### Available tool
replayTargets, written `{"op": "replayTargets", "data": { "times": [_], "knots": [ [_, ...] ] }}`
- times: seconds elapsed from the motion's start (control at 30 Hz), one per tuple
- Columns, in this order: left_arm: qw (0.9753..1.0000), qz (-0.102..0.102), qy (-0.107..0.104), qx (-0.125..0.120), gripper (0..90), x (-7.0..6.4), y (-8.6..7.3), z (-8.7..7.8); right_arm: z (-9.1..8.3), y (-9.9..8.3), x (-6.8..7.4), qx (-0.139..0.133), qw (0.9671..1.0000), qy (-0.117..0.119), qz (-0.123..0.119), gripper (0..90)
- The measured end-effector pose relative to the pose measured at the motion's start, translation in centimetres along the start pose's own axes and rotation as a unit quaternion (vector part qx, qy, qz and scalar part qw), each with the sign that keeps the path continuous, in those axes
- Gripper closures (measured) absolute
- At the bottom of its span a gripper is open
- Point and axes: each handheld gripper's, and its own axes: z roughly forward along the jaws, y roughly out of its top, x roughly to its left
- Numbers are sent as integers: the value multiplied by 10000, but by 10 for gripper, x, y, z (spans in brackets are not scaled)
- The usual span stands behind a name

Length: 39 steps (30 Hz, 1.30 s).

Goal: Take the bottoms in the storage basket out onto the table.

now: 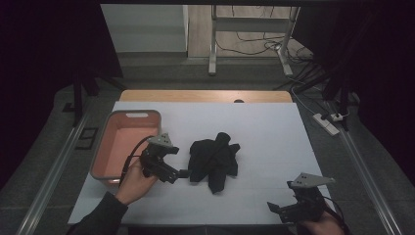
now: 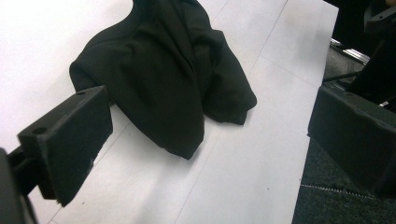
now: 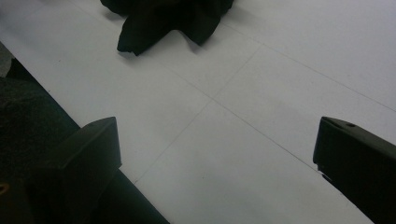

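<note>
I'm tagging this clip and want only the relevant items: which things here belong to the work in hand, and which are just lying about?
In the job:
- black cloth, crumpled on the white table
- left gripper, open, beside the cloth
- pink bin, probably, close by the left gripper

Lying about:
- power strip on the floor
- metal stand and loose cables behind the table
- right gripper, open, idle at the near edge

Between the left gripper (image 1: 184,172) and the cloth (image 1: 214,159) almost no gap is left; its spread fingers (image 2: 74,140) are faced by the crumpled heap, with nothing between. Just behind that gripper the way is blocked by the pink bin (image 1: 108,128) at the worktop's (image 1: 264,132) left edge. Between the right gripper (image 1: 272,207) and the cloth a wide stretch of bare white worktop is seen, and the far half is open too.
</note>
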Motion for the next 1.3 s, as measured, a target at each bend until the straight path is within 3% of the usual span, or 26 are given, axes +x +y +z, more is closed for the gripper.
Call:
{"op": "replayTargets", "data": {
  "times": [1.3],
  "knots": [
    [9992, -144, 286, -226, 11, 0, -29, -22, 0, 0, 0, 7, 10000, -17, 11, 10]
  ]
}}
